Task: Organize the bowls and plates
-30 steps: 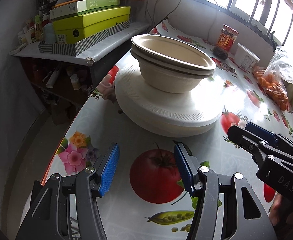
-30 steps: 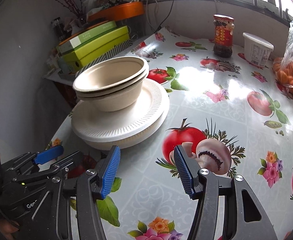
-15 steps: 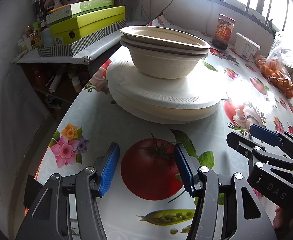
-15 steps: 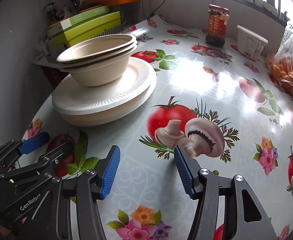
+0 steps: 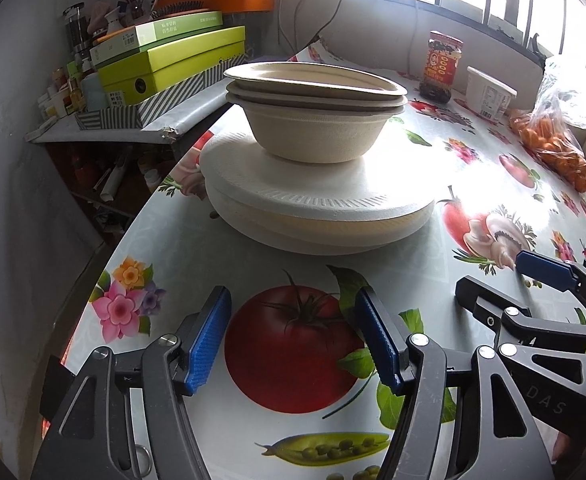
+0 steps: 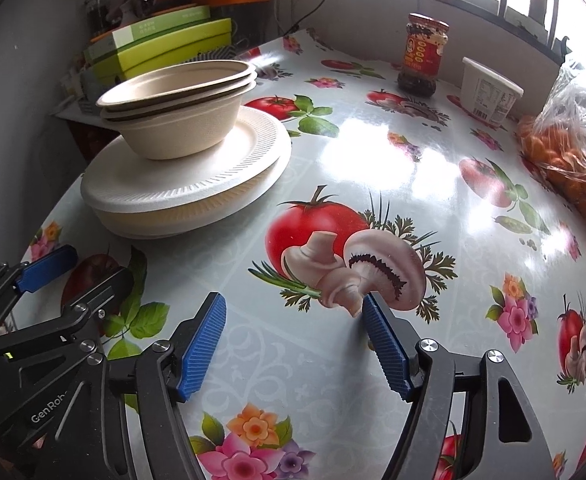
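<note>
Left hand-held gripper point(image 5: 291, 336) opening, empty, right hand-held gripper point(image 6: 293, 344) opening, empty

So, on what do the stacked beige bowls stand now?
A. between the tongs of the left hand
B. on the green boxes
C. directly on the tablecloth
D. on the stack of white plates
D: the nested bowls rest on the top of the white plates, which lie on the tablecloth; both tongs are away from them.
</note>
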Demonstrator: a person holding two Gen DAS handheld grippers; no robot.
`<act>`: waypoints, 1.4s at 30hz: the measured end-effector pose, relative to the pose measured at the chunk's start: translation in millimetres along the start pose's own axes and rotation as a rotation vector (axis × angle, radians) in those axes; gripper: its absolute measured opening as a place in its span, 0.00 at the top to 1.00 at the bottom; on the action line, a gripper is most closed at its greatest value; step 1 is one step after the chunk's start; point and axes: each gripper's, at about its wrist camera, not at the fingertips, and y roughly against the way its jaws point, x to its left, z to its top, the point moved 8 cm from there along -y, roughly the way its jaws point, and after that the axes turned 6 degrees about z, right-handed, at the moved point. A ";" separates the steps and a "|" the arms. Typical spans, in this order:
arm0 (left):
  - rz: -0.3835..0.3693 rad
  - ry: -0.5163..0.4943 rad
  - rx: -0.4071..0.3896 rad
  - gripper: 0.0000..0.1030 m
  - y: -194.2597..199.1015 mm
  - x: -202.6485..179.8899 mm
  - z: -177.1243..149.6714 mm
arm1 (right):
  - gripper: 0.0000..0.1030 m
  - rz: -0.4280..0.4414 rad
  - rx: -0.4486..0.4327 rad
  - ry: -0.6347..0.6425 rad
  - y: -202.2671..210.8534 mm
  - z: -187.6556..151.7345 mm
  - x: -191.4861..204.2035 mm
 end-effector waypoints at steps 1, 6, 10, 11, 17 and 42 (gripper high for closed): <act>0.001 0.003 -0.003 0.36 -0.2 0.0 0.1 | 0.28 -0.001 0.000 -0.001 -0.1 0.2 -0.6; 0.004 0.011 -0.006 0.33 -1.5 -0.2 1.5 | 0.20 -0.018 -0.002 -0.016 -1.1 0.8 -7.2; 0.003 0.009 -0.006 0.32 -2.0 -1.1 1.5 | 0.17 -0.020 -0.002 -0.026 -1.8 1.1 -10.4; 0.003 0.009 -0.006 0.32 -2.0 -1.3 1.5 | 0.17 -0.021 -0.002 -0.027 -1.8 1.1 -10.4; 0.003 0.009 -0.005 0.31 -2.1 -1.4 1.6 | 0.16 -0.022 -0.002 -0.031 -2.4 1.1 -12.1; 0.005 0.010 -0.005 0.31 -2.8 -0.4 2.4 | 0.15 -0.022 -0.002 -0.033 -2.6 0.8 -12.9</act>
